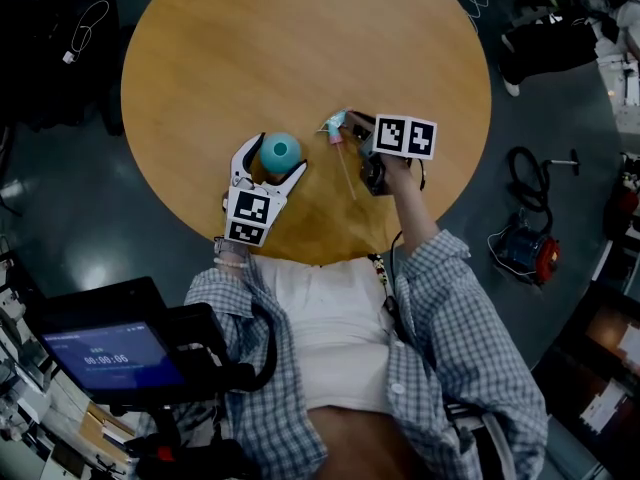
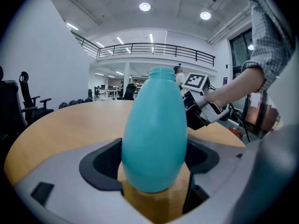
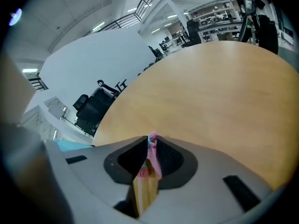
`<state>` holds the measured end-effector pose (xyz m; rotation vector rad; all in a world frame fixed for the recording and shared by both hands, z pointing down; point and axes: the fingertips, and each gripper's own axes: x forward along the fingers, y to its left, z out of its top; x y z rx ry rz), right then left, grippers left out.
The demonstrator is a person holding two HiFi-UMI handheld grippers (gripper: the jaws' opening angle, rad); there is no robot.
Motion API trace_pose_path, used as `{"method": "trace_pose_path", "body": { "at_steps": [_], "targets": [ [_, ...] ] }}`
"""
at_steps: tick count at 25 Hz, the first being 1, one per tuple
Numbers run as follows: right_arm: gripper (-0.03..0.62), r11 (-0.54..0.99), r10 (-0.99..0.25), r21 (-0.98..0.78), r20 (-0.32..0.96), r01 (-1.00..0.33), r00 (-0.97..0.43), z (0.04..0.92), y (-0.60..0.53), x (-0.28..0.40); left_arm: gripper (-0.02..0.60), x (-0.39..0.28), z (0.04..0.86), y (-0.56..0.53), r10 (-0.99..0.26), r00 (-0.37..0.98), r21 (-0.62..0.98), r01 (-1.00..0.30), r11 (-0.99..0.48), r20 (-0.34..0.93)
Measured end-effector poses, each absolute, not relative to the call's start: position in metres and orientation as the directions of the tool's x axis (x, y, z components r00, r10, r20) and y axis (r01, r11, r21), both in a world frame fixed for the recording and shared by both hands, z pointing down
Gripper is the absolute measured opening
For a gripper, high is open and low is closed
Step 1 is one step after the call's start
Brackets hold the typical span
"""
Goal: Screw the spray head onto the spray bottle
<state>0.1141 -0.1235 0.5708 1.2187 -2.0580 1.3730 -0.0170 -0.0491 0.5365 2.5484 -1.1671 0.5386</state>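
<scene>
Left tool point(image 1: 281, 156) gripping bottle point(image 2: 154, 129), right tool point(image 3: 150, 147) gripping sprayer point(image 1: 335, 127)

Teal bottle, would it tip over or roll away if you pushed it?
The teal bottle looks tall and egg-shaped, so a push would probably tip it, then it might roll. Its smooth rounded sides could slip inside the left claw.

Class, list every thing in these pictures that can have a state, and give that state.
spray bottle: upright, neck uncapped.
spray head: off the bottle, not yet screwed on.
left tool: shut on the spray bottle.
right tool: shut on the spray head.
screen: lit.
</scene>
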Motion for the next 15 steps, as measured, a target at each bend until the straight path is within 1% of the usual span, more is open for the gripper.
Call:
{"method": "trace_pose_path", "body": {
  "at_steps": [7, 15],
  "targets": [
    [0.043, 0.16, -0.492, -0.611, 0.631, -0.775, -0.599, 0.56, -0.122, 0.111, 0.413, -0.014, 0.537, -0.05, -0.651, 0.61, 0.102, -0.76, -0.641, 0.451],
    [0.031, 0.234, -0.567, -0.66, 0.504, -0.714, -0.652, 0.526, -0.124, 0.105, 0.413, -0.012, 0.54, -0.051, -0.635, 0.617, 0.103, -0.75, -0.653, 0.465]
  ]
}}
